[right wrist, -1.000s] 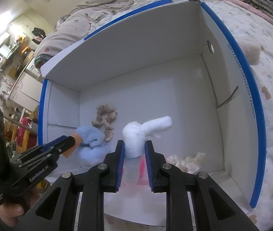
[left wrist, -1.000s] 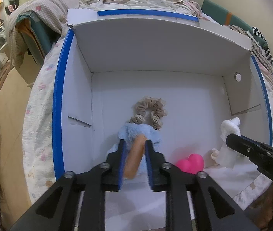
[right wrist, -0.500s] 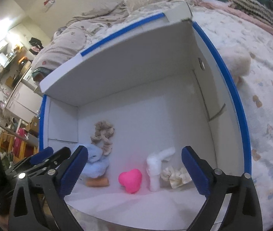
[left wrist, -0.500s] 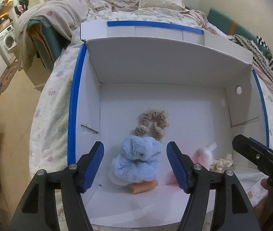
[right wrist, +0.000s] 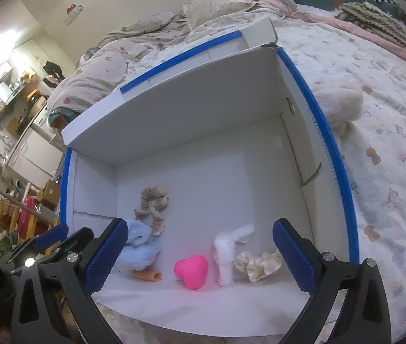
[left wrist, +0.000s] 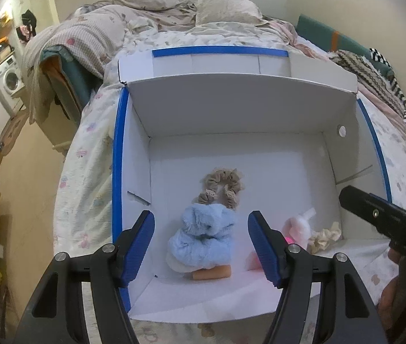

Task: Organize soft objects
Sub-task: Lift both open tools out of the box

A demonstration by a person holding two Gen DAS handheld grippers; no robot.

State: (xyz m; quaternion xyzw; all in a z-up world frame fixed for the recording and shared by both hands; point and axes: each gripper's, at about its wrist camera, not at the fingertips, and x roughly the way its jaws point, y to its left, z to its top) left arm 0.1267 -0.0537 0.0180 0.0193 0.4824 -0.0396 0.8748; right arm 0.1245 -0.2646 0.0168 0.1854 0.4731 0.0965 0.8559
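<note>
Soft toys lie along the near edge of the white box (left wrist: 134,154): a blue plush (left wrist: 203,238) over an orange tube (left wrist: 211,273), a pink heart (right wrist: 191,269), a white plush (right wrist: 226,249) and a cream scrunchie (right wrist: 257,263). A tan scrunchie (left wrist: 221,185) lies just beyond the blue plush. Left gripper (left wrist: 201,248) and right gripper (right wrist: 200,258) both hang wide open, empty, above the box's near side. The box sits on a bed (right wrist: 389,114).

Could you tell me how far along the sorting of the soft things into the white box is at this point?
Done: the blue plush, beige scrunchie, pink heart, white plush and cream scrunchie all lie inside the white box. In hand: nothing; the left gripper and right gripper both have open, empty jaws. Left: a pale fluffy item lies on the bed outside the box.
</note>
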